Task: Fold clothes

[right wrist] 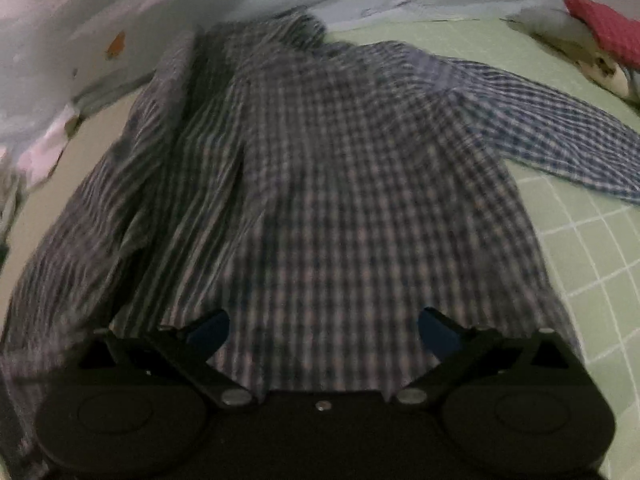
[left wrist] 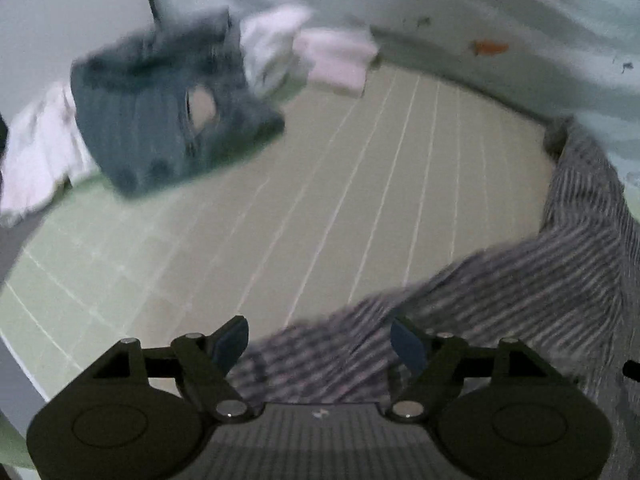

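On the green gridded mat [left wrist: 168, 280], a dark folded garment [left wrist: 160, 120] sits far left among three pale folded pieces [left wrist: 336, 60], well apart from the single checked shirt [right wrist: 340, 184], spread flat at right. The left gripper [left wrist: 320, 344] is spread wide, gripping nothing, over the shirt's edge; the right gripper [right wrist: 324, 332] likewise gapes empty above its hem. A red cloth [right wrist: 604, 28] lies far right.
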A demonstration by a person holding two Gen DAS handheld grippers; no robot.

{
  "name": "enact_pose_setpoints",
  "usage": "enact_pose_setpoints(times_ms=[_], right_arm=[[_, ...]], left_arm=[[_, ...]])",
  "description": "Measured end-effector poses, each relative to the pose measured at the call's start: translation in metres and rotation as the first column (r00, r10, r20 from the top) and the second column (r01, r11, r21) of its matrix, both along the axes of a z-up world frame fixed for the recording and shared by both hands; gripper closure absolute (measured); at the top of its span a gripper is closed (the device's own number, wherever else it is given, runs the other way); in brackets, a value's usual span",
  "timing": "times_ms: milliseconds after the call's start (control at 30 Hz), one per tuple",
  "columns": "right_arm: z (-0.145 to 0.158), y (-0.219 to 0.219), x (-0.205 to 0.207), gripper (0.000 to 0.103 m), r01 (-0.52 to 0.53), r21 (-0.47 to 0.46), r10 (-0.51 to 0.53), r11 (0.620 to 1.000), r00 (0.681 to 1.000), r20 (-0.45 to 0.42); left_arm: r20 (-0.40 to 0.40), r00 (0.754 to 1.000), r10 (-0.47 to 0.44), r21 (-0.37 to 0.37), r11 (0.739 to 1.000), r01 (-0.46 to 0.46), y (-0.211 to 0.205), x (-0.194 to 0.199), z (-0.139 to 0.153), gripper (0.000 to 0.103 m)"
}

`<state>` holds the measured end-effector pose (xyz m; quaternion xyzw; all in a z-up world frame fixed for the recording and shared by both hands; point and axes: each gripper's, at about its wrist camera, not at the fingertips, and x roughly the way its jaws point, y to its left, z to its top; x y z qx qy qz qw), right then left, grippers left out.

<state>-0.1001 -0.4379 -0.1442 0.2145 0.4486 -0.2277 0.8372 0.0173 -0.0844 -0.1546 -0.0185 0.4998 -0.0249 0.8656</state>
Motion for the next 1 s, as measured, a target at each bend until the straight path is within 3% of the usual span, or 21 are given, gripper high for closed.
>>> enact_pose_setpoints(times_ms=[100,200,300,333,433,500,567,633,700,767,800,867,1000], right_arm=[[-0.001,0.017,-0.004,0.001,-0.010,-0.025,0.009,1.000,1.000,-0.029],[-0.003,0.033,-0.008,0.000,-0.014,-0.047,0.012,0.999,0.998,-0.058],[-0.002,0.038,-0.008,0.000,-0.007,-0.051,0.004,0.999,0.998,-0.065],[-0.001,0.040,-0.008,0.000,-0.005,-0.052,0.002,0.999,0.998,-0.066],[0.000,0.044,-0.008,0.000,0.001,-0.054,-0.004,0.999,0.998,-0.069],[0.001,0.047,-0.008,0.000,0.005,-0.055,-0.009,0.998,0.997,-0.071],[0.001,0.050,-0.008,0.001,0.009,-0.056,-0.013,0.998,0.997,-0.073],[0.002,0.052,-0.008,0.000,0.012,-0.057,-0.017,0.998,0.997,-0.075],[0.003,0.055,-0.008,0.000,0.016,-0.059,-0.021,0.998,0.997,-0.077],[0.004,0.058,-0.008,0.000,0.020,-0.060,-0.025,0.998,0.997,-0.079],[0.004,0.057,-0.009,0.000,0.026,-0.061,-0.031,0.998,0.997,-0.075],[0.006,0.051,-0.015,0.000,0.047,-0.068,-0.051,0.997,0.997,-0.061],[0.012,0.036,-0.033,0.001,0.105,-0.111,-0.110,0.988,0.993,-0.040]], left_arm=[[-0.055,0.998,-0.018,0.004,1.000,0.019,0.007,0.001,-0.020,0.023],[-0.060,0.998,-0.021,0.010,1.000,0.021,0.011,0.005,-0.032,0.025],[-0.028,0.999,-0.024,0.046,0.999,0.025,0.011,0.012,-0.035,0.064],[-0.016,1.000,-0.023,0.043,0.999,0.024,0.016,0.016,-0.032,0.086],[0.023,1.000,-0.020,0.035,0.999,0.019,0.030,0.030,-0.023,0.092],[0.089,0.996,0.008,0.071,0.997,-0.014,0.045,0.042,-0.007,0.093],[0.183,0.982,0.055,0.150,0.985,-0.083,0.063,0.054,0.012,0.093],[0.279,0.949,0.150,0.189,0.960,-0.208,0.085,0.065,0.033,0.091],[0.357,0.894,0.271,0.166,0.923,-0.346,0.109,0.076,0.051,0.080],[0.387,0.859,0.336,0.148,0.897,-0.417,0.124,0.082,0.061,0.066],[0.392,0.855,0.339,0.142,0.896,-0.420,0.126,0.081,0.065,0.062],[0.387,0.866,0.315,0.106,0.918,-0.381,0.122,0.072,0.065,0.037],[0.286,0.940,0.189,-0.002,0.981,-0.196,0.092,0.043,0.047,0.032]])
